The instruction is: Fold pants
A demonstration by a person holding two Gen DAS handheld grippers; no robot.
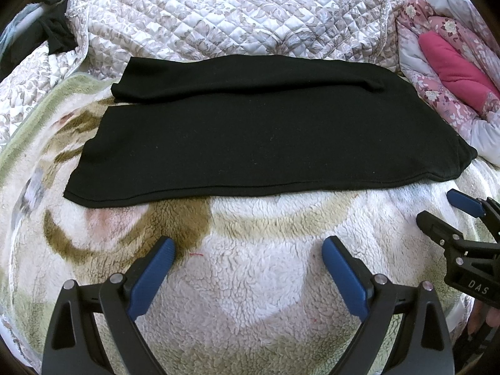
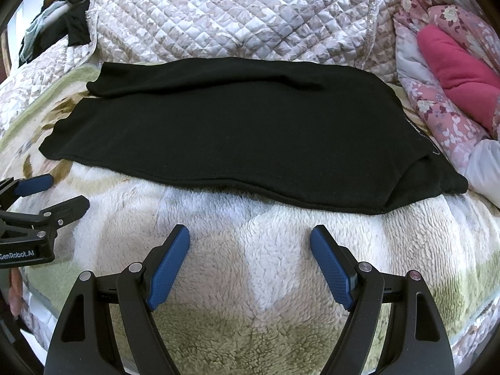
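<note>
Both grippers hover with blue-padded jaws spread wide and empty: the left gripper (image 1: 248, 250) and, beside it, the right gripper (image 2: 250, 239). Under them lies a cream fleece blanket (image 2: 250, 281). Just ahead, black knit pants (image 1: 265, 137) lie folded lengthwise, flat, a quilted floral bedspread (image 1: 218, 9) beyond.

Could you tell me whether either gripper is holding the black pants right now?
No, the left gripper and right gripper hang open above the blanket, short of the pants.
</note>
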